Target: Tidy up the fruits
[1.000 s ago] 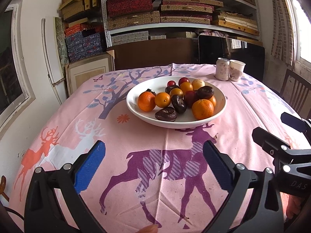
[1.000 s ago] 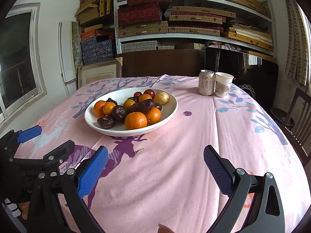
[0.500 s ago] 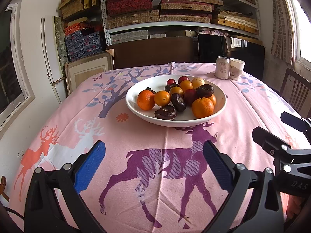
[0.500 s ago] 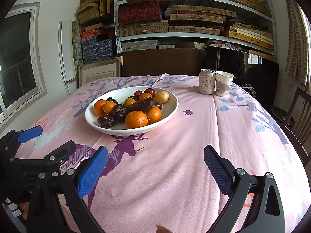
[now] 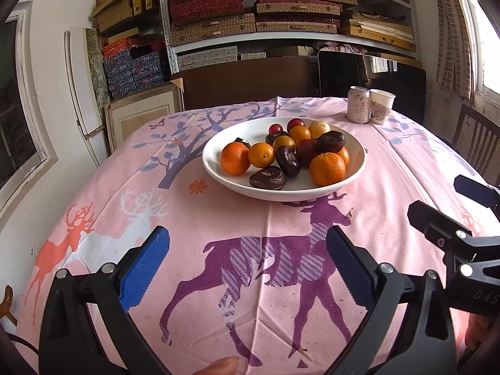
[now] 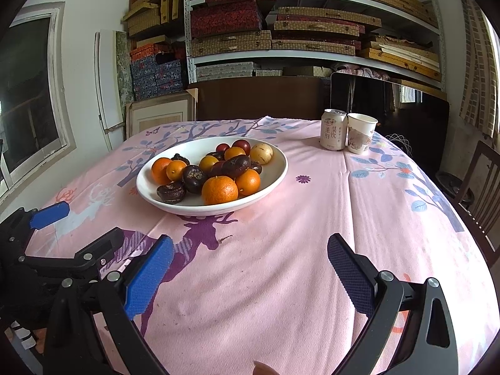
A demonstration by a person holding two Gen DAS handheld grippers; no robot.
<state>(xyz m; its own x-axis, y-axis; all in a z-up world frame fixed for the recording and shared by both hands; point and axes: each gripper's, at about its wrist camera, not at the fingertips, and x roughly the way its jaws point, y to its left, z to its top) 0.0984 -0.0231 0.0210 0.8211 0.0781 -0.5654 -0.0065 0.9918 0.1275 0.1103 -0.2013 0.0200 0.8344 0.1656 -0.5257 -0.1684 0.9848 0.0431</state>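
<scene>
A white bowl [image 5: 218,173] stands on the pink tablecloth, ahead of both grippers; it also shows in the right wrist view [image 6: 275,176]. It holds several fruits: oranges [image 5: 327,168], small yellow-orange fruits [image 5: 261,155], dark wrinkled fruits [image 5: 267,177], red plums [image 5: 295,123] and a pale round fruit [image 6: 262,153]. My left gripper [image 5: 247,262] is open and empty, well short of the bowl. My right gripper [image 6: 250,265] is open and empty, to the right of the left one, which shows at its lower left [image 6: 81,228].
A drink can [image 6: 333,129] and a paper cup [image 6: 361,133] stand at the table's far right. A wooden chair [image 6: 481,184] is at the right edge. Shelves with boxes [image 6: 281,31] fill the wall behind.
Both grippers have crept very slightly; the bowl sits marginally higher in the views. Both stay open.
</scene>
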